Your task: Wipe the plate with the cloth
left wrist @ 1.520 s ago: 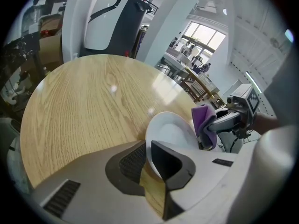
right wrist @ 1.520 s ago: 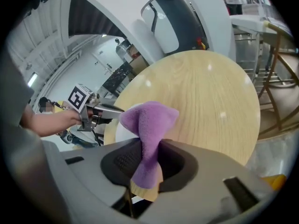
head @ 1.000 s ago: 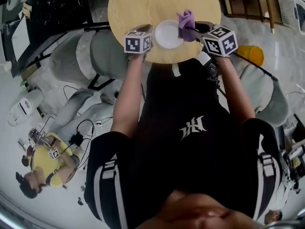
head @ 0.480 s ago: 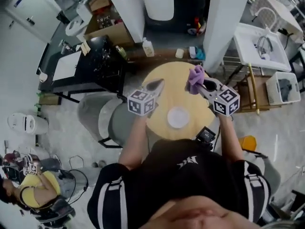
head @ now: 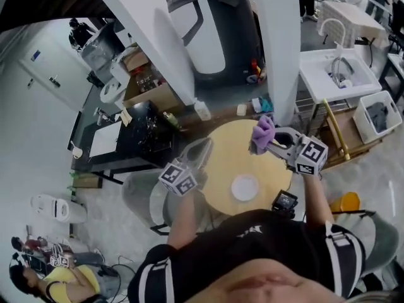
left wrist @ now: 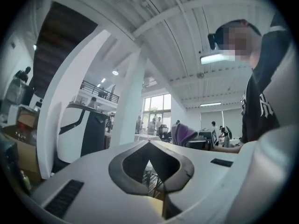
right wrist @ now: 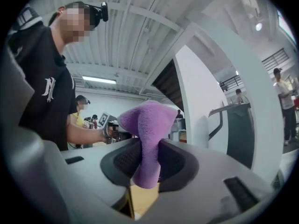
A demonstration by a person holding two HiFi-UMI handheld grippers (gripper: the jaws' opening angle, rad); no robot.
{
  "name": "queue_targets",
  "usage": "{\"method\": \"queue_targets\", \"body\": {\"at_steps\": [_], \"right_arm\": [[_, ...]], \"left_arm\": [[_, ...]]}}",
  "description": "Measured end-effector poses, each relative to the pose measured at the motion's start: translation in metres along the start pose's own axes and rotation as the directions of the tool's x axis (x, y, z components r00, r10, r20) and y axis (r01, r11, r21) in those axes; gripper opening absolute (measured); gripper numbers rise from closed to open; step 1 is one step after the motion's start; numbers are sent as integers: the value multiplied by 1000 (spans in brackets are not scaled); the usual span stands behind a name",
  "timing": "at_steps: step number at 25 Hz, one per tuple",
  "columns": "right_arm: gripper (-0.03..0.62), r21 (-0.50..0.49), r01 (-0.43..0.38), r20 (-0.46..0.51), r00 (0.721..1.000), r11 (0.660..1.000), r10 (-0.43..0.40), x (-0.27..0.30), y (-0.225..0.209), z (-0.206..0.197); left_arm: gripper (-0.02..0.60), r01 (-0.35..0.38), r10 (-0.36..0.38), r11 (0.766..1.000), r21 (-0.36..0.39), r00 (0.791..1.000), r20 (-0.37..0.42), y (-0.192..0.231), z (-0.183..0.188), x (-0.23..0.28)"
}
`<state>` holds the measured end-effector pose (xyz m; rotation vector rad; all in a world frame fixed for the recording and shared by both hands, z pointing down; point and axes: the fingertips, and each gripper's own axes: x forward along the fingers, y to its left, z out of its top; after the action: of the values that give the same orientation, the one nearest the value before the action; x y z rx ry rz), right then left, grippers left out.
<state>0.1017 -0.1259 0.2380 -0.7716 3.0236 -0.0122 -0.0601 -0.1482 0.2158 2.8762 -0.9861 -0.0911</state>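
Your right gripper point(right wrist: 145, 164) is clamped on the cloth point(right wrist: 148, 120), which is soft, light and held clear of the plate point(head: 245, 187). Left gripper point(left wrist: 150, 164): jaws together, empty. The plate, on the table point(head: 221, 169), is probably rigid and breakable, so brace its rim.

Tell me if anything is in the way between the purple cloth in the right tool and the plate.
Nothing visible is. The right tool is shut on the cloth above the round table; the plate lies bare on it. The left tool, shut and empty, is off to the side.
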Motion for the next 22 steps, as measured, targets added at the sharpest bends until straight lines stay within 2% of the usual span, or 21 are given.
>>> {"method": "queue_targets", "body": {"at_steps": [2,4,7,10,12,18,22], "right_arm": [[95,9,-35,24,999,999,35,-4,11,-10],[95,27,-23,27,999,999,23,-11,13,-22],[94,60,-8,46,999,998,5,-19,11,-40],[94,81,13,43,999,997,-17,-25,4,-54],[94,88,12,27,1000,996,-14,-24,8,-61],[94,33,5,16,1000,999,-6,-35,45,-44],[94,2,76,-18,997,997,-76,-58,73,-37]], "left_arm": [[14,26,-25,999,-43,1000,18,-10,-8,3],[14,34,-34,999,-25,999,-1,-24,-18,7],[14,23,-23,1000,0,998,-67,-35,-38,9],[14,-15,13,1000,-13,991,-135,-36,-60,7],[14,-12,8,1000,-24,988,-151,-38,-70,2],[14,38,-40,999,-24,990,-132,-53,-71,-7],[14,135,-135,991,-12,984,-112,-84,-73,-15]]}}
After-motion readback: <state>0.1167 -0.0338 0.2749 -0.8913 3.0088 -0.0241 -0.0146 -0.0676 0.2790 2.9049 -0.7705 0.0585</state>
